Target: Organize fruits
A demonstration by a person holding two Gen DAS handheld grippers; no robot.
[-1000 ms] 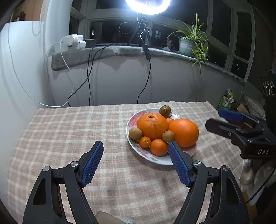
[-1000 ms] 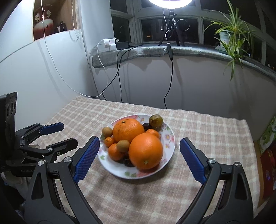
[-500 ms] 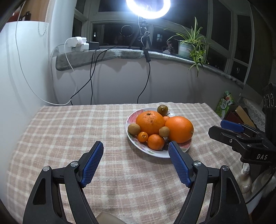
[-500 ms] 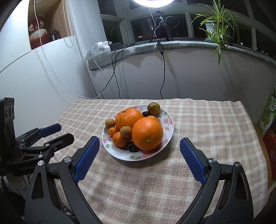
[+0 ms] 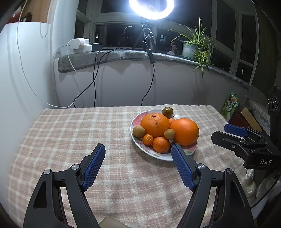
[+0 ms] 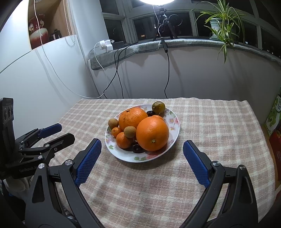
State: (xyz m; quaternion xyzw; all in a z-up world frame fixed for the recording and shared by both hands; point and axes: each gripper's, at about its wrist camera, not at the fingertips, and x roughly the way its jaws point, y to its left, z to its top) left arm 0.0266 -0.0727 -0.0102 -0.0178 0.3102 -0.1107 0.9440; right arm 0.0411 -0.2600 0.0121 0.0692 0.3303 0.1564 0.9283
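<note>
On the checked counter (image 6: 202,122) sits the plate (image 6: 173,138) of fruits (image 6: 152,134) — your left tongs (image 5: 137,154) and right tongs (image 6: 141,148) both gape empty just short of the plate's near rim, touching nothing.

Floral plate (image 6: 173,121) heaped with oranges (image 6: 152,134), right gripper (image 6: 141,150) spread empty just before plate, left gripper (image 6: 58,132) left of plate

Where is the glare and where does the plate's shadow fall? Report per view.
Left wrist view: ring light blown out at top; plate shadows the cloth toward the camera. Right wrist view: ring light clipped at top edge; plate shadow likewise in front.
</note>
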